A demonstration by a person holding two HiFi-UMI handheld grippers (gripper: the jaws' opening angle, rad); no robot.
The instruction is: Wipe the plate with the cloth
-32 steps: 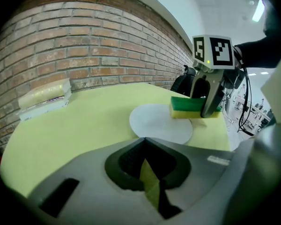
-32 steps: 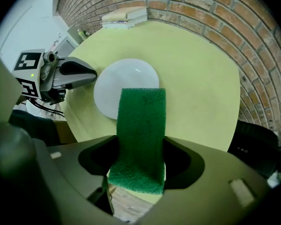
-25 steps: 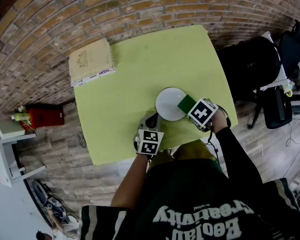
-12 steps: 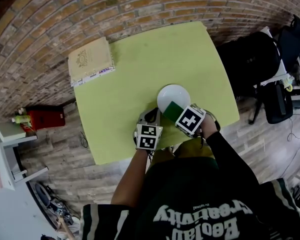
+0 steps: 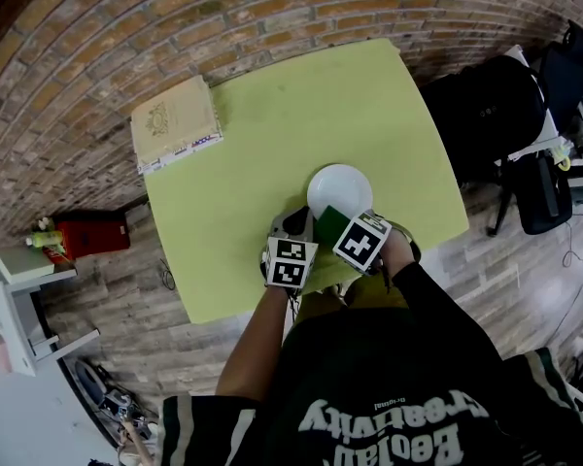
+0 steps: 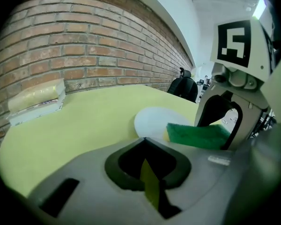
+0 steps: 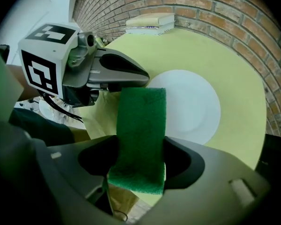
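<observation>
A white plate (image 5: 342,188) lies on the yellow-green table (image 5: 272,134), near its front edge. My right gripper (image 5: 338,231) is shut on a folded green cloth (image 5: 328,224). The cloth (image 7: 143,121) hangs over the plate's (image 7: 192,107) near-left rim, touching or just above it. My left gripper (image 5: 296,224) is shut, its tips (image 6: 145,142) at the plate's (image 6: 159,121) left rim, apparently pinching it. In the left gripper view the cloth (image 6: 196,135) sits just right of my jaws, with the right gripper (image 6: 220,121) behind it. The left gripper (image 7: 131,76) shows in the right gripper view too.
A beige box (image 5: 175,119) lies at the table's far left corner, also seen as a box (image 6: 35,100) by the brick wall (image 6: 84,41). Black chairs and bags (image 5: 496,115) stand right of the table. A red object (image 5: 92,233) sits on the floor left.
My right gripper has carried the cloth from the plate's right edge across to its near-left edge, close to the left gripper. The left gripper has stayed at the plate's rim.
</observation>
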